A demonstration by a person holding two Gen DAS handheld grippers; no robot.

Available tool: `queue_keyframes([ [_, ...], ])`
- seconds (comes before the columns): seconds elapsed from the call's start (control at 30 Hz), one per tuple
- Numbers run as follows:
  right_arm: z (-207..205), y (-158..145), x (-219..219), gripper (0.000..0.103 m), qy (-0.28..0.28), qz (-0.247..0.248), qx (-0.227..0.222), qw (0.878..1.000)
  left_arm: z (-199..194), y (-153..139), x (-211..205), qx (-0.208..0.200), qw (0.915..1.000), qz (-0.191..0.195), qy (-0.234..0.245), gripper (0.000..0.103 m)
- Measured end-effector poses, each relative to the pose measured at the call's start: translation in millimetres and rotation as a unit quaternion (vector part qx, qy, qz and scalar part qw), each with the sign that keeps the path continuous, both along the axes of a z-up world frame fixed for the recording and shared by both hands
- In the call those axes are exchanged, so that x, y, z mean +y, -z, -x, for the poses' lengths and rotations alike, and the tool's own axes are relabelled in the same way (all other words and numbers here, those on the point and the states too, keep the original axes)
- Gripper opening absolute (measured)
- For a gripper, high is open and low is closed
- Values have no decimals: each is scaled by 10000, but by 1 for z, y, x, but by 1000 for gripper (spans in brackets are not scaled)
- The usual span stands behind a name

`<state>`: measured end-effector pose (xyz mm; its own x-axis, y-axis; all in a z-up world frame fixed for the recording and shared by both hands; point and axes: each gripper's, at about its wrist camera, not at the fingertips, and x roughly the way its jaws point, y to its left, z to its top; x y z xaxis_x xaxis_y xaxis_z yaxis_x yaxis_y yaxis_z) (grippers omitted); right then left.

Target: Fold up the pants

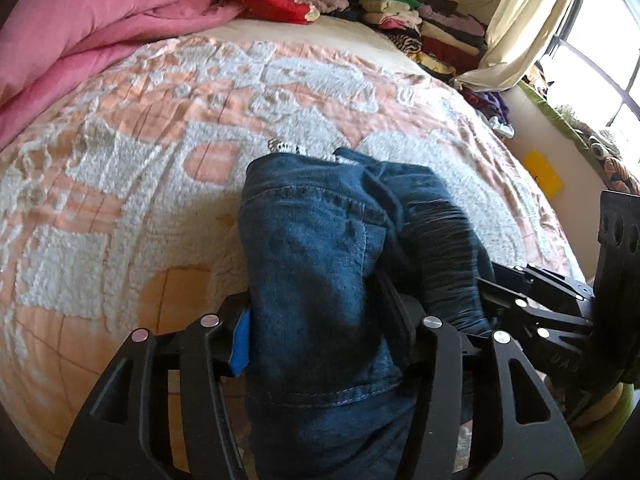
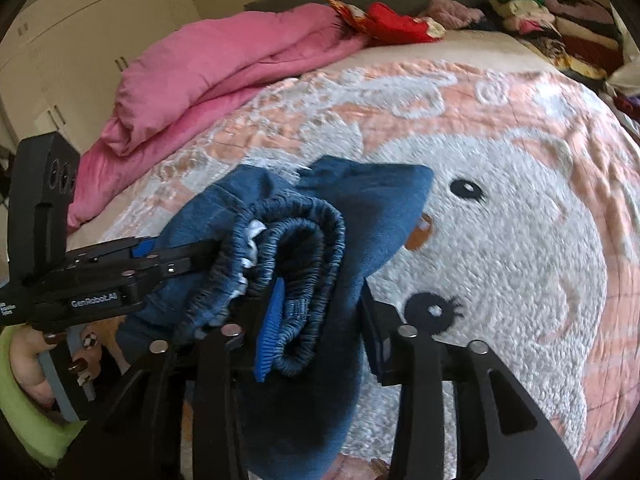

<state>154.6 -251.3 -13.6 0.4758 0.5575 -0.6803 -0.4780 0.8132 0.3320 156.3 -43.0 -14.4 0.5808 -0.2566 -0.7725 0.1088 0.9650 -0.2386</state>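
Denim pants [image 1: 320,264], dark blue, lie bunched between my two grippers above the bedspread [image 1: 120,184], near its front edge. I read the bundle's long axis as running from my grippers away toward the far edge of the bed, where the pink duvet [image 1: 80,28] and the stacked clothes [image 1: 432,28] sit. The far end of the pants rests on the bedspread; the near end hangs over the front edge. In the right wrist view, the elastic waistband [image 2: 296,248] is ribbed, curled into a loop, and shows a white inner label. My left gripper [image 1: 324,332] has denim between its partly spread jaws; I cannot tell whether the pads press on it. My right gripper [image 2: 320,332] likewise stands partly spread around the waistband fold, grip uncertain.
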Motion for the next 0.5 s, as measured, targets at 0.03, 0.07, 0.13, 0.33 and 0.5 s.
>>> queue_keyframes([
  [0.03, -1, 3, -1, 40, 34, 21, 44, 10000, 0, 3, 0, 26, 10000, -19, -5, 47],
  [0.07, -2, 6, -2, 42, 76, 50, 85, 9999, -1, 4, 0, 48, 10000, -27, -6, 48],
  [0.13, -3, 10, -4, 49, 159, 119, 142, 9997, -1, 8, 0, 82, 10000, -47, -2, 51],
  [0.33, 2, 8, -8, 62, 288, 159, 112, 9994, 3, 8, -2, 74, 9999, -31, 61, 61],
  [0.5, 16, -10, -17, 79, 466, 168, -205, 9986, 12, -4, 1, -104, 9999, -19, 7, 71],
])
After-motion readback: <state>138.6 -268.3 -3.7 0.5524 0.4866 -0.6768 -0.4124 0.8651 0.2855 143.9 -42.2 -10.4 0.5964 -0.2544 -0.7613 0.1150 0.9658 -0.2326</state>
